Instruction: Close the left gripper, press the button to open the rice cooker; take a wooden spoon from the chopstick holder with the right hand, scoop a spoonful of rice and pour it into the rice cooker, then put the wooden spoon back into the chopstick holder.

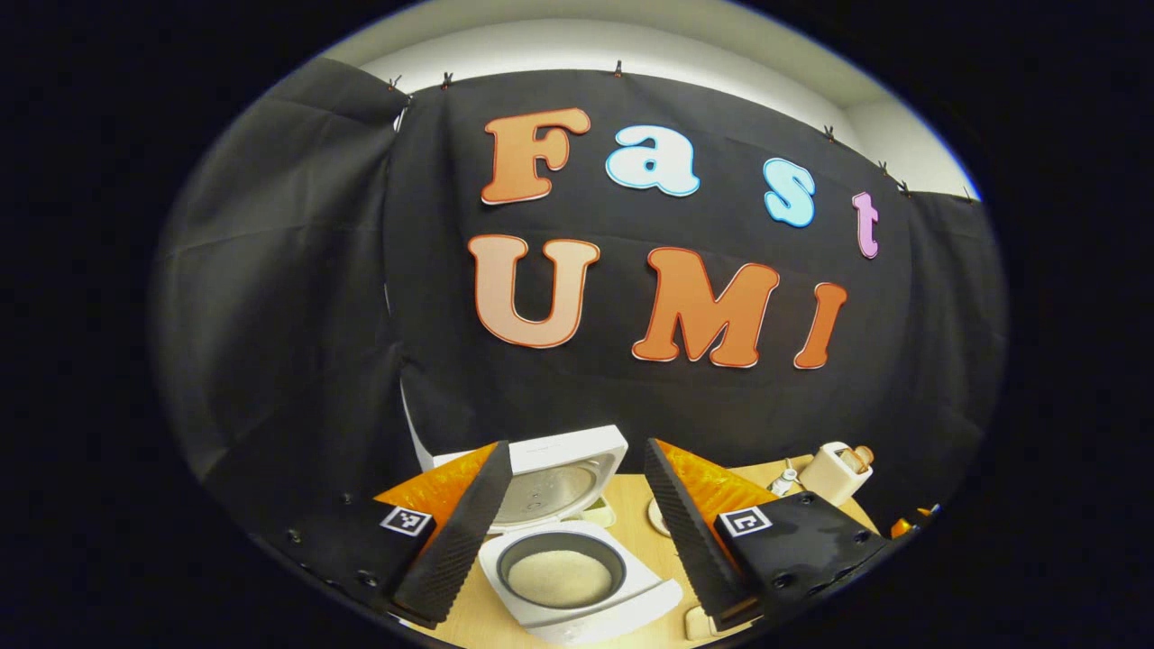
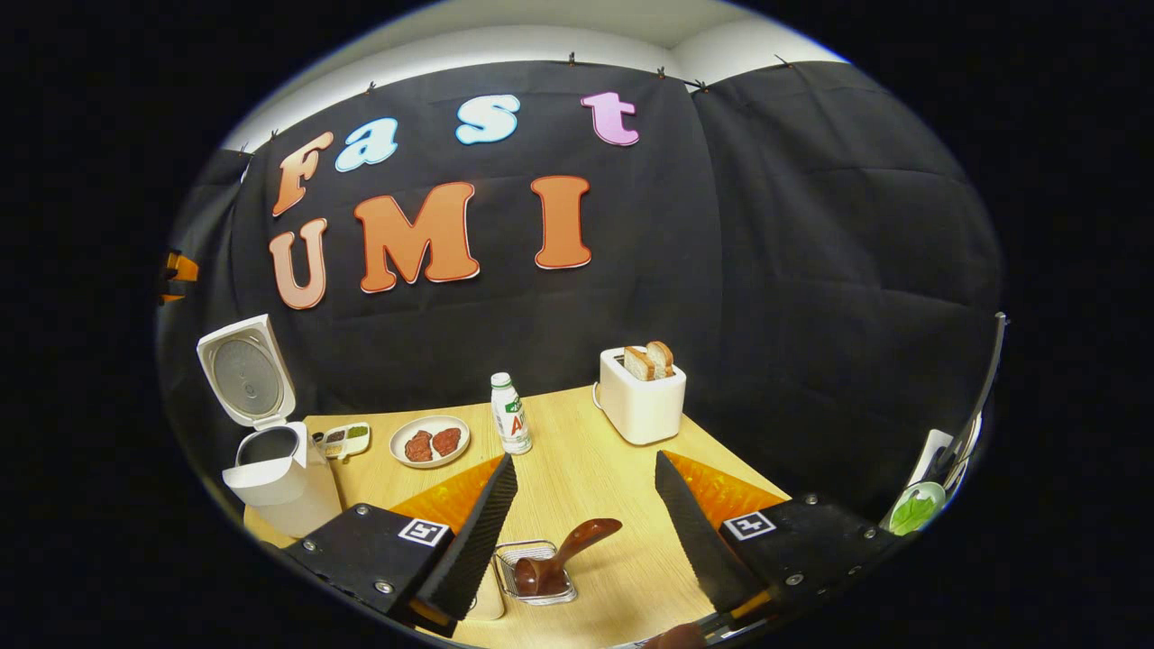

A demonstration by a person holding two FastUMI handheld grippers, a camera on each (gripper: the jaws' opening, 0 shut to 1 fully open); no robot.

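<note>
A light wood-grain table (image 2: 577,469) stands in a booth hung with black cloth (image 2: 811,270) clipped along its top edge, with a pale wall (image 1: 631,45) above it. In the left gripper view, the left gripper (image 1: 572,532) hangs over the table with its ribbed black fingers (image 1: 460,532) spread wide and nothing between them; each finger base carries a small square black-and-white marker (image 1: 406,520). Below and between the fingers sits the white rice cooker (image 1: 577,586), its lid (image 1: 563,473) raised upright and white rice (image 1: 559,577) lying in the dark inner pot. In the right gripper view, the right gripper (image 2: 586,532) is likewise parted and empty, above a wire chopstick holder (image 2: 532,568) near the table's front edge in which a dark wooden spoon (image 2: 563,554) rests, its handle angled up to the right. The same cooker stands at the table's far left corner. Beside it lie a small condiment tray (image 2: 343,440), a plate of meat patties (image 2: 430,442) and a white bottle (image 2: 510,413) whose red-and-green label is too small to read. A white toaster (image 2: 640,397) holding two bread slices stands at the back.
</note>
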